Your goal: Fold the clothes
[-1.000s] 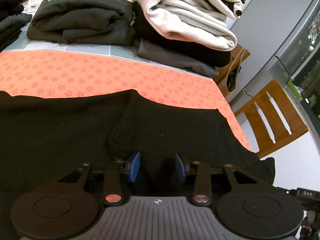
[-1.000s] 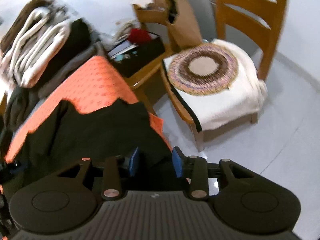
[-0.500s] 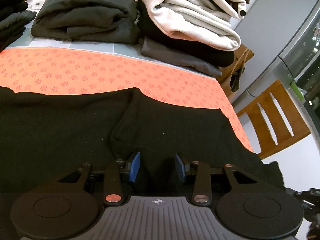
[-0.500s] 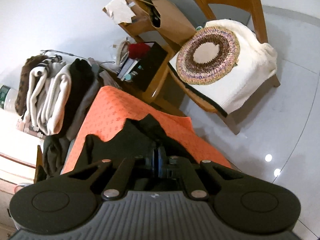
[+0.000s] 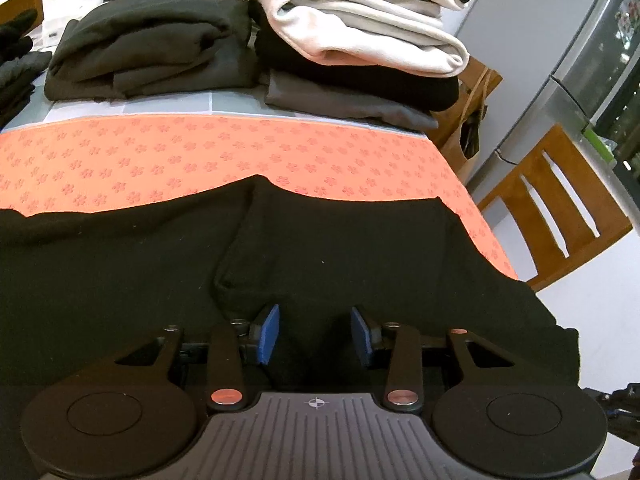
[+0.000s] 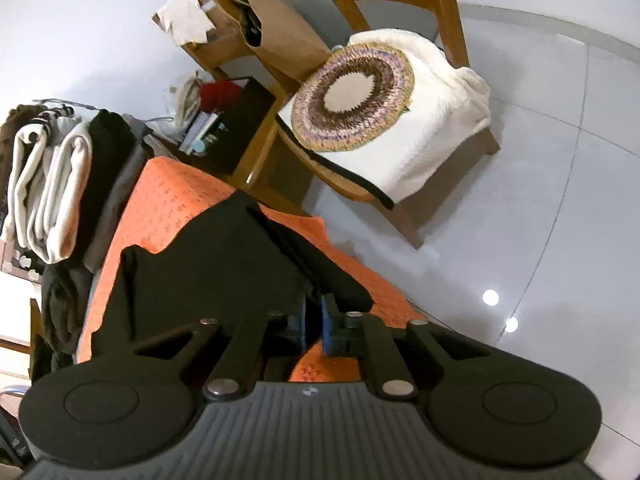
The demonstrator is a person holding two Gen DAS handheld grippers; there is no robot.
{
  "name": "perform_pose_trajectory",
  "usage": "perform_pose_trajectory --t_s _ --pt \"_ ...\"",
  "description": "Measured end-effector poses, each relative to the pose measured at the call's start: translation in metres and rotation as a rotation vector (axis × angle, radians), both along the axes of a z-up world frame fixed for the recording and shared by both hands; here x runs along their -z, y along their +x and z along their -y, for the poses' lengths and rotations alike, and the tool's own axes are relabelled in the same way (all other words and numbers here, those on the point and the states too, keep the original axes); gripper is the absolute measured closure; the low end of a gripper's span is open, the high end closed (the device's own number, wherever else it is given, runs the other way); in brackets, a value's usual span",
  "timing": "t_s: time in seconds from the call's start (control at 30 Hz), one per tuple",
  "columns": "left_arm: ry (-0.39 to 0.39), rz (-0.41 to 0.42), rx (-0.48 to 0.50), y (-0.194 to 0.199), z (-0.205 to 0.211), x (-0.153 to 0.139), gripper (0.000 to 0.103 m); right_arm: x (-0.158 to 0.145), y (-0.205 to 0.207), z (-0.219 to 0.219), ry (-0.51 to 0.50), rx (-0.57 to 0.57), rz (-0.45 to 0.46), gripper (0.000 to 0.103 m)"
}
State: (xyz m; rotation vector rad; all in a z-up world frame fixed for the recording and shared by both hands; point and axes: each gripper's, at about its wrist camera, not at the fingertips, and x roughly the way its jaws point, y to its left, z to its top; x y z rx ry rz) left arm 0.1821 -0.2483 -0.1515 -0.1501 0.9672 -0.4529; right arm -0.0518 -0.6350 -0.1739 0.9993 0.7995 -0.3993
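Black garment [image 5: 320, 248] is lying spread on the orange cloth [image 5: 200, 160], one end trailing over the table's edge. Left gripper [image 5: 316, 330] is hovering low over it, jaws standing partly apart with a fold of the fabric between them, pads not pressing. Right gripper [image 6: 314, 322] is sitting at the garment's hanging corner, jaws narrow and just easing open; black fabric runs into the slim gap, grip unclear. Folded clothes [image 5: 360, 20] are stacked behind.

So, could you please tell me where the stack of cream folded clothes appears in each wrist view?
Left wrist: cream folded clothes at top, right of centre.
Right wrist: same stack at the left edge, turned sideways.
Shared landmark: orange floral cloth.
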Motion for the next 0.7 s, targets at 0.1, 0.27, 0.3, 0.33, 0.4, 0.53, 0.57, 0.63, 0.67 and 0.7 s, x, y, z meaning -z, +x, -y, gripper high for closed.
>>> perform_pose_trajectory --t_s 0.1,0.27,0.3,0.33,0.4,0.53,0.57,0.63,0.67,0.7 --pt "-0.025 0.003 -0.032 -0.004 -0.006 -0.006 0.057 -0.011 0.008 0.001 -0.08 -0.041 0.01 0.079" --pt "-0.102 -0.007 -0.074 -0.024 -0.028 -0.019 0.052 -0.007 0.019 0.007 -0.065 -0.08 -0.005 0.066" --pt "-0.117 -0.012 -0.08 -0.029 -0.031 -0.022 0.052 -0.004 0.019 0.007 -0.054 -0.077 -0.013 0.066" --pt "-0.125 -0.014 -0.073 -0.036 -0.032 -0.024 0.049 -0.002 0.018 0.007 -0.041 -0.073 -0.019 0.066" --pt "-0.118 -0.009 -0.039 -0.053 -0.029 -0.027 0.048 0.003 0.015 0.006 -0.011 -0.07 -0.022 0.067" --pt "-0.027 0.048 0.133 -0.088 -0.003 -0.029 0.042 0.009 0.013 0.0 0.008 -0.057 -0.022 0.069" --pt "0.001 0.062 0.18 -0.096 0.005 -0.028 0.042 0.009 0.012 -0.001 0.008 -0.056 -0.022 0.07" --pt "0.059 0.087 0.237 -0.107 0.017 -0.023 0.042 0.009 0.013 -0.003 -0.003 -0.057 -0.021 0.073" --pt "0.091 0.101 0.252 -0.11 0.023 -0.019 0.042 0.009 0.013 -0.003 -0.006 -0.056 -0.021 0.075" --pt "0.121 0.116 0.266 -0.114 0.027 -0.016 0.042 0.008 0.013 -0.003 -0.009 -0.056 -0.021 0.076"
